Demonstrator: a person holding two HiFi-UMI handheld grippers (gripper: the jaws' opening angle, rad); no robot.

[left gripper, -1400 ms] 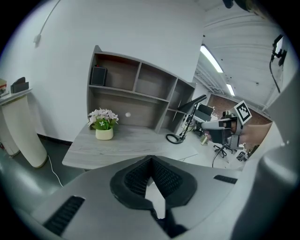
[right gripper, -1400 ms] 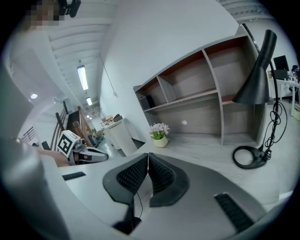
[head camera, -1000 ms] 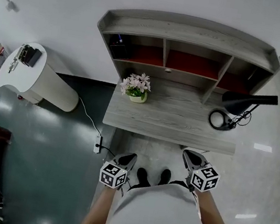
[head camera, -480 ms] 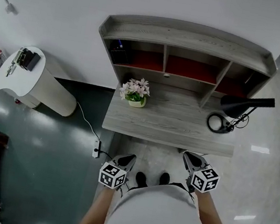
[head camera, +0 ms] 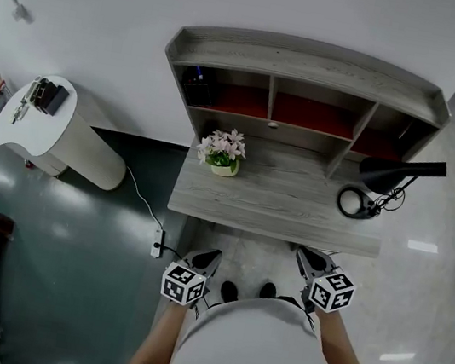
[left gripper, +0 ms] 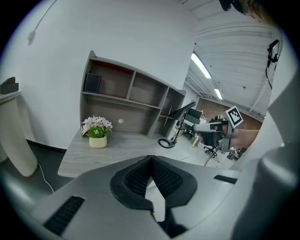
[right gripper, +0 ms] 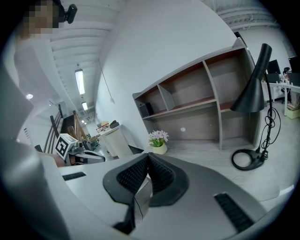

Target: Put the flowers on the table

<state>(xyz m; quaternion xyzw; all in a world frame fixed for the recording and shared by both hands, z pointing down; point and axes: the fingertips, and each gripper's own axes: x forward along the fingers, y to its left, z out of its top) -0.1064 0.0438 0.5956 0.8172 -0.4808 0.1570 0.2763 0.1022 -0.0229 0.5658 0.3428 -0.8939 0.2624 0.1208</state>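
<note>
A small pot of pink flowers [head camera: 223, 150] stands upright on the back left of the grey desk [head camera: 275, 206], below the shelf unit; it also shows as the flower pot [left gripper: 97, 131] and the flower pot [right gripper: 158, 141]. My left gripper [head camera: 208, 259] hangs shut near the person's waist, well short of the desk's front edge, holding nothing. My right gripper [head camera: 310, 259] is shut too, just before the desk's front right edge. In the left gripper view the jaws [left gripper: 151, 164] meet; in the right gripper view the jaws [right gripper: 147, 159] meet.
A black desk lamp [head camera: 391, 174] with a round base stands at the desk's right. A grey hutch with open compartments [head camera: 303, 90] backs the desk. A white rounded counter [head camera: 55, 126] stands left, and a power strip [head camera: 158, 238] lies on the floor.
The view has shifted slightly: desk and flowers sit a little lower and to the right in the picture. Both grippers stay shut at the waist.
</note>
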